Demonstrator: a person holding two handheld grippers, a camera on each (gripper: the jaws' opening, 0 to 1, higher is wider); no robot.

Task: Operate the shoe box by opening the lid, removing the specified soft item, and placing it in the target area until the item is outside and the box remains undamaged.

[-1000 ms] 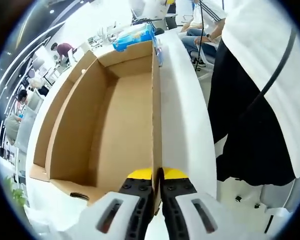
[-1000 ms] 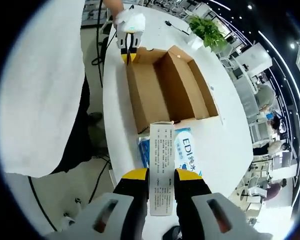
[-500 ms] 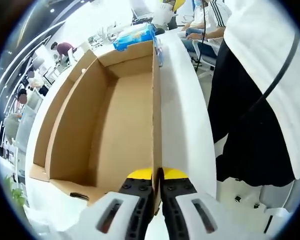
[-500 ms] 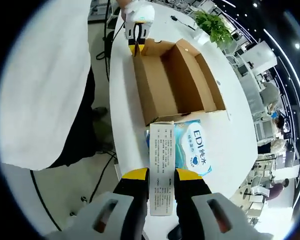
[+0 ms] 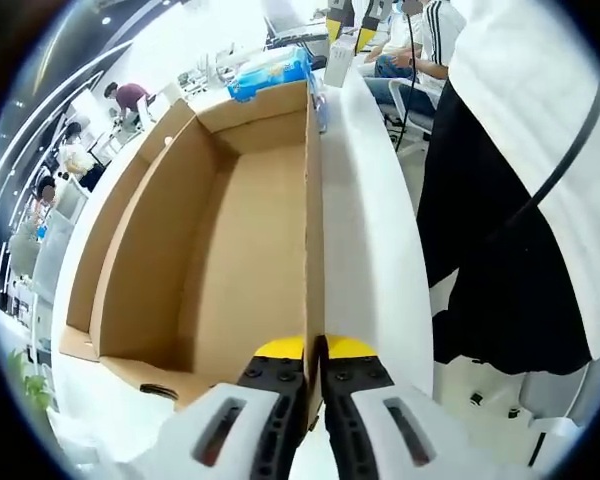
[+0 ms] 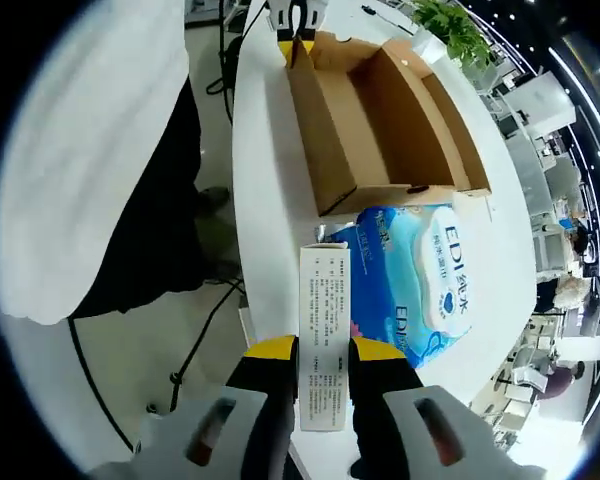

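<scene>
Right gripper view: right gripper (image 6: 323, 352) jaws clench a carton (image 6: 324, 330); tissue pack (image 6: 412, 280) lies beside the box (image 6: 380, 120). Left gripper (image 5: 314, 352) jaws pinch the box wall.

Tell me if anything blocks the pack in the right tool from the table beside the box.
Nothing visible does. The right tool holds the pack above bare table edge, beside the blue tissue package and short of the box.

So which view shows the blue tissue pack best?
The right gripper view: the blue tissue pack lies in full on the white table beside the cardboard box. The left gripper view shows its edge beyond the box's far wall.
</scene>
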